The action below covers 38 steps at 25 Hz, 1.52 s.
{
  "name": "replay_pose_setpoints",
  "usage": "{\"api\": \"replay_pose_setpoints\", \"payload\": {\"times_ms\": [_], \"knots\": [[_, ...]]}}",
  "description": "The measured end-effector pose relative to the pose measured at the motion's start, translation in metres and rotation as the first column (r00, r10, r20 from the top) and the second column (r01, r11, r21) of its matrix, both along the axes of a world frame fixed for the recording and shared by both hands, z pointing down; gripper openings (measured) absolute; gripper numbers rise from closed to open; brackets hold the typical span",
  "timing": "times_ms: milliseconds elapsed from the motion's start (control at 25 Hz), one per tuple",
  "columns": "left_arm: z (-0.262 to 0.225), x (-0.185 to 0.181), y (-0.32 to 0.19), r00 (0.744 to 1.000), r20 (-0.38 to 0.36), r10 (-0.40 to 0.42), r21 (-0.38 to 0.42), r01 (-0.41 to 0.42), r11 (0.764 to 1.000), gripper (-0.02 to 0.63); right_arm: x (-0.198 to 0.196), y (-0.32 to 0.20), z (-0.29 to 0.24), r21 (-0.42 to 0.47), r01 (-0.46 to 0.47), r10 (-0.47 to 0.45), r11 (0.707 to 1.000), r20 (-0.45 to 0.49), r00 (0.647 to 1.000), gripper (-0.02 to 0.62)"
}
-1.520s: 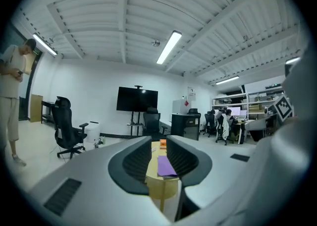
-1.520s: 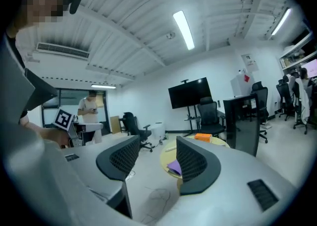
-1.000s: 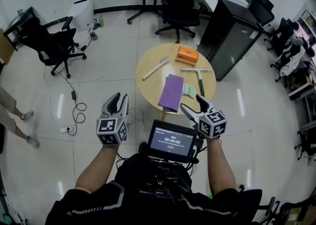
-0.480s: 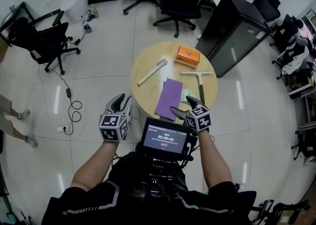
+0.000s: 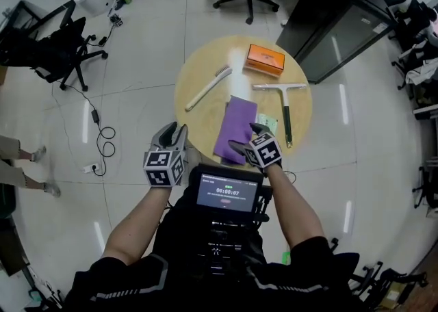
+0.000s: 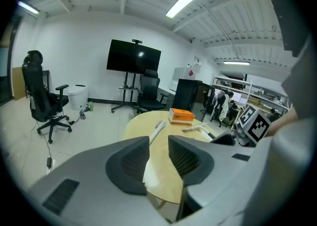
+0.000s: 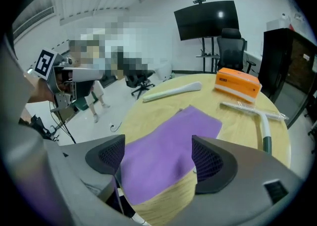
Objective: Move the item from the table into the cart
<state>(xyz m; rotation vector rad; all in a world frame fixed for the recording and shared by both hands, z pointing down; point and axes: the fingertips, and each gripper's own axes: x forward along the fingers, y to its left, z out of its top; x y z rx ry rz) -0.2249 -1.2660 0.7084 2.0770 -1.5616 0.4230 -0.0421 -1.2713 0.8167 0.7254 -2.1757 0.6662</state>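
Grey jaws on the left gripper stood a narrow way apart with nothing between them; only the table top showed through the gap. That gripper hung off the near-left edge of the round wooden table, above the pale floor. On the table's left part a white brush lay slantwise, its bristled head toward the far edge. Just right of the brush a purple cloth lay flat from the middle of the table to its near edge, where its end draped slightly over the rim. The right gripper hovered above that near end; its jaws had just been opening and stood wide apart, with the cloth lying below the gap and neither pad pressing on it. At the far edge sat an orange box. A small pale green packet lay just beside the cloth's right side, partly behind the right gripper. Farther right a squeegee lay with its white blade across, near the box, and its dark green handle pointing to the near-right edge. Beyond the table's far-right edge stood a black cabinet.
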Motion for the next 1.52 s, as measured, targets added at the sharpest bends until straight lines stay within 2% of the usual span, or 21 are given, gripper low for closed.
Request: {"api": "replay_pose_setpoints", "payload": {"times_ms": [240,480,600,840,1040,1200,1240,1280,1320,1360,1520], "knots": [[0.047,-0.022,-0.046,0.999,0.011,0.030,-0.063,-0.029,0.998,0.133,-0.021,-0.042,0.047,-0.047,-0.022,0.019,0.999,-0.068,0.998,0.420],[0.082,-0.012,-0.062,0.996,0.008,0.094,-0.109,-0.092,0.990,0.133,-0.029,-0.055,0.086,-0.076,-0.012,0.001,0.997,-0.141,0.990,0.419],[0.088,-0.007,-0.064,0.994,-0.005,0.112,-0.119,-0.112,0.987,0.132,-0.030,-0.060,0.092,-0.043,-0.003,-0.006,0.999,-0.184,0.983,0.367],[0.095,-0.014,-0.065,0.993,-0.014,0.121,-0.130,-0.122,0.984,0.132,-0.033,-0.063,0.096,-0.043,-0.014,0.005,0.999,-0.202,0.979,0.367],[0.097,-0.014,-0.070,0.992,-0.017,0.124,-0.127,-0.126,0.984,0.132,-0.032,-0.069,0.094,-0.062,-0.058,0.047,0.996,-0.174,0.984,0.367],[0.098,-0.010,-0.070,0.991,-0.021,0.130,-0.129,-0.132,0.983,0.132,-0.033,-0.066,0.099,-0.060,-0.015,0.001,0.998,-0.224,0.975,0.361],[0.098,-0.009,-0.070,0.991,-0.023,0.131,-0.129,-0.133,0.983,0.132,-0.033,-0.066,0.099,-0.054,-0.016,0.003,0.998,-0.226,0.974,0.346],[0.099,-0.009,-0.069,0.991,-0.023,0.133,-0.129,-0.135,0.982,0.133,-0.032,-0.067,0.099,-0.050,-0.027,0.016,0.998,-0.220,0.975,0.239],[0.100,-0.009,-0.068,0.991,-0.023,0.135,-0.129,-0.136,0.982,0.132,-0.032,-0.067,0.098,-0.050,-0.045,0.034,0.998,-0.208,0.978,0.093],[0.100,-0.009,-0.068,0.991,-0.023,0.135,-0.129,-0.137,0.982,0.133,-0.031,-0.068,0.098,-0.052,-0.065,0.053,0.997,-0.196,0.979,0.047],[0.090,-0.013,-0.065,0.991,-0.031,0.128,-0.127,-0.131,0.983,0.132,-0.029,-0.071,0.084,-0.031,-0.123,0.117,0.992,-0.168,0.979,0.020]]}}
